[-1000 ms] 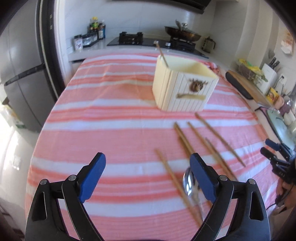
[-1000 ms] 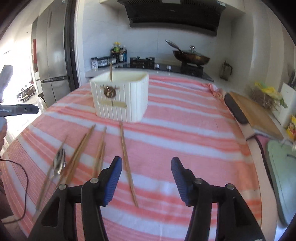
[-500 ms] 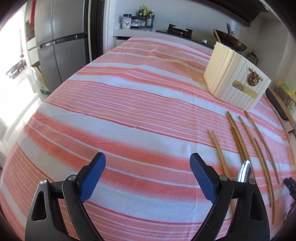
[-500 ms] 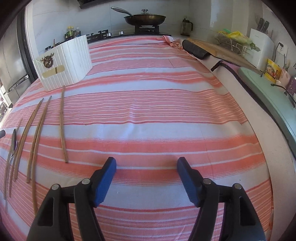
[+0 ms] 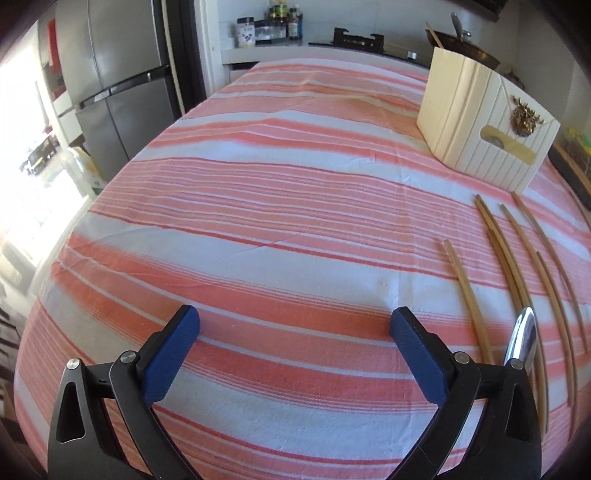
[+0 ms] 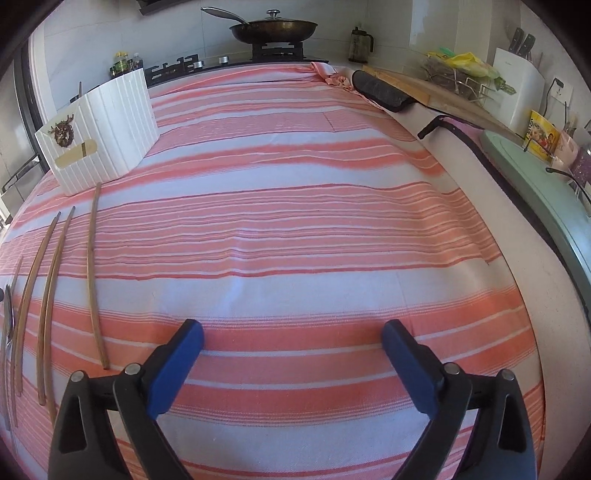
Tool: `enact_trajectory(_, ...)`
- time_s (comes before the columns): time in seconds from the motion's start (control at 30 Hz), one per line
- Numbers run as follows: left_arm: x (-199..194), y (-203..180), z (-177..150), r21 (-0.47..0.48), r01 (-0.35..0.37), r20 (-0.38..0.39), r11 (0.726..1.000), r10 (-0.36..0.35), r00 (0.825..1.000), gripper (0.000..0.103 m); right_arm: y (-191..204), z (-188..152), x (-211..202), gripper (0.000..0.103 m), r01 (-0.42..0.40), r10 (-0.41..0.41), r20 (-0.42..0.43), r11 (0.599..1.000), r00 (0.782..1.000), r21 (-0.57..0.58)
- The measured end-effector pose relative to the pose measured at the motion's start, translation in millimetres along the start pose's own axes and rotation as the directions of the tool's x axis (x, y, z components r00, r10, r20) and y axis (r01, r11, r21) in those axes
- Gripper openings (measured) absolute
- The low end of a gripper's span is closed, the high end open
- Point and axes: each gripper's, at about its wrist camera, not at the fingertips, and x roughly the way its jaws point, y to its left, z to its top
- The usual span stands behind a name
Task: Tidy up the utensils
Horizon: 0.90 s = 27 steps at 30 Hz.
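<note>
Lying loose: thin wooden chopsticks [image 5: 506, 266], shiny metal spoon [image 5: 524, 336].

Grey fridge [image 5: 122, 92], lidded pan [image 6: 273, 27] on stove, knife block [image 6: 517, 74], striped tablecloth [image 6: 295, 221]

tablecloth [image 5: 280, 229]: pink-white stripes; holder [image 5: 480, 122]: cream, ribbed; chopsticks [image 6: 92, 273]: tan; pads [image 5: 173, 354]: blue

Loose chopsticks [image 5: 467, 302] at right of the left-wrist view: approx. 6, two lying tight together; exact no. hard to tell near the frame edge. Spoon [image 5: 524, 332]: 1, lower right. White box [image 5: 476, 122]: 1, upper right, w/ 1 stick [image 5: 434, 35] poking out. Pan [image 6: 273, 29] w/ lid: 1, top centre of the right-wrist view. Fridge [image 5: 122, 92]: 1, upper left.
</note>
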Motion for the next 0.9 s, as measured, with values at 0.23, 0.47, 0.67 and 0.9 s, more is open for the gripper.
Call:
enact_trajectory(0.23, -1, 4, 0, -0.003, 0.004, -0.001, 1.000, -0.004, 1.000, 0.103, -1, 11, 6, 0.102, 0.005, -0.005, -0.030, 1.000, 1.000, -0.012)
enact_trajectory(0.47, 0, 3, 0, -0.003, 0.004, 0.000, 1.000, -0.004, 1.000, 0.103, -9, 24, 17, 0.103, 0.007, -0.007, -0.007, 1.000, 1.000, 0.010)
enact_trajectory(0.67, 0, 3, 0, -0.003, 0.003, 0.000, 1.000, -0.003, 1.000, 0.103, -8, 24, 17, 0.103, 0.004, -0.004, -0.007, 1.000, 1.000, 0.012)
enact_trajectory(0.9, 0, 2, 0, -0.003, 0.003, 0.000, 1.000, -0.003, 1.000, 0.103, -9, 24, 17, 0.103, 0.005, -0.005, -0.007, 1.000, 1.000, 0.012)
